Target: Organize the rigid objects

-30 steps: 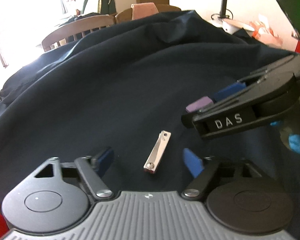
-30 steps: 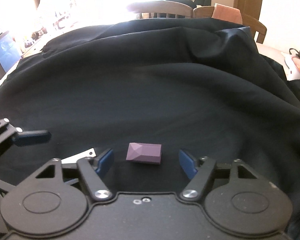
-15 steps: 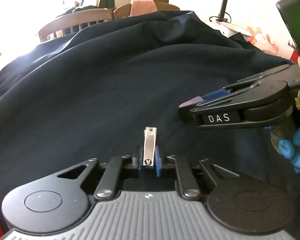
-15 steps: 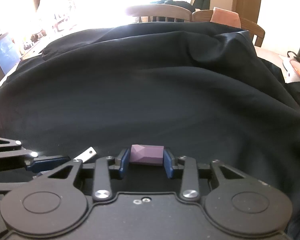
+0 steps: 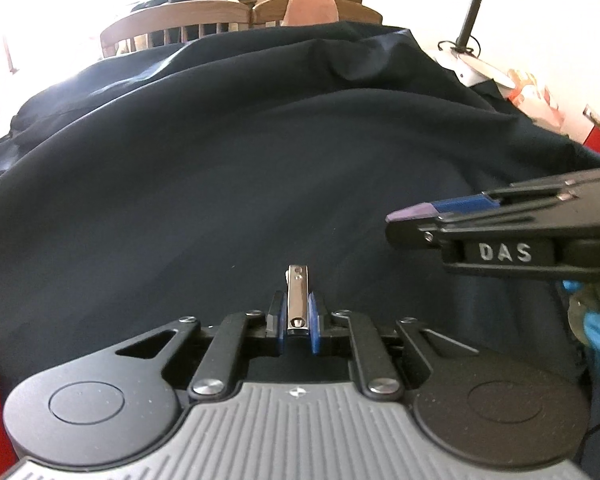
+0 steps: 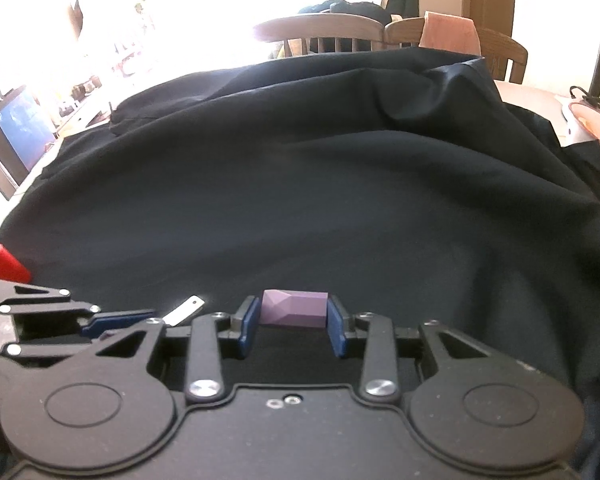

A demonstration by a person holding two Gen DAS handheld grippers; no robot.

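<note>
The left hand-held gripper (image 5: 297, 322), its jaws just closed, is clamping a metal nail clipper (image 5: 297, 304) above the dark cloth (image 5: 228, 184) covering the table. The right hand-held gripper (image 6: 292, 322), likewise just closed, is gripping a purple faceted block (image 6: 293, 308) beside it.

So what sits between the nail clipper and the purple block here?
Only bare dark cloth separates the nail clipper and the purple block, as the right wrist view shows.
</note>
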